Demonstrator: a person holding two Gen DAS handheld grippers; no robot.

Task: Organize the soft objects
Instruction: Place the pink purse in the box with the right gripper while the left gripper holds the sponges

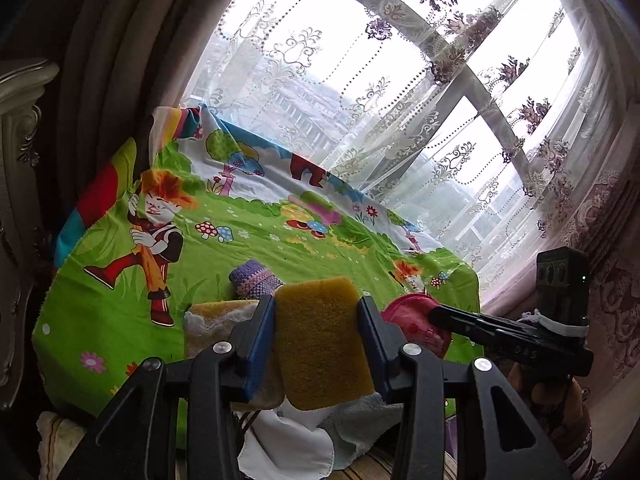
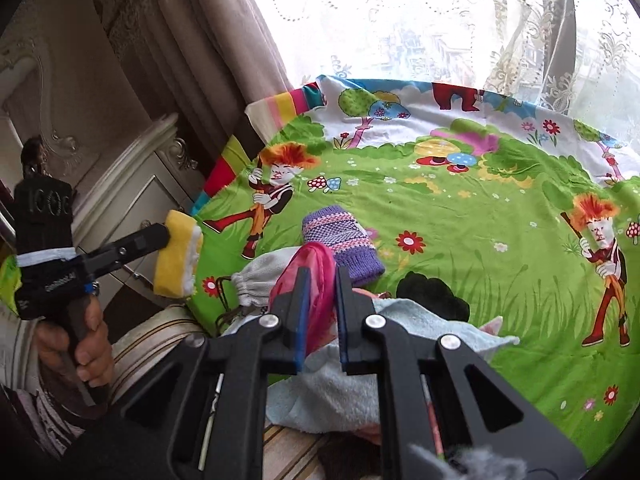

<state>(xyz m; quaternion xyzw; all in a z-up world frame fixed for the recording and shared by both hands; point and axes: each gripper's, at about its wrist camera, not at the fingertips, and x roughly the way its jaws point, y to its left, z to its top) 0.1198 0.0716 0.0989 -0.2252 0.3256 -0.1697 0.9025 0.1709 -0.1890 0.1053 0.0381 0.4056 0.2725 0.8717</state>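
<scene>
1. While both tools are raised over the cartoon-printed cloth (image 2: 460, 220), the left gripper (image 1: 318, 336) is clamped on a yellow sponge (image 1: 320, 340): a thick rectangular block with a coarse ochre scouring face and a white fuzzy layer on one side, seen edge-on from the right wrist camera (image 2: 178, 258), beyond the cloth's left edge.
2. The right gripper (image 2: 322, 320) has its blue-padded fingers (image 2: 302, 320) pressed together on a pink cloth item (image 2: 316, 276), a thin, limp, magenta fabric piece that bulges above the pads; from the left wrist camera it appears as a crumpled red-pink wad (image 1: 416, 320) at the tip of the right tool.
3. A purple knitted piece (image 2: 342, 242) with pink and white patterned bands lies flat on the cloth, just beyond the pink item, toward the middle.
4. A pale blue towel (image 2: 384, 360), soft and nubbly, is heaped at the cloth's near edge, under the right gripper.
5. A grey drawstring pouch (image 2: 256, 284) sits to the left of the towel, its cord trailing off the near edge.
6. A black fuzzy item (image 2: 434, 294) rests against the towel's far side.
</scene>
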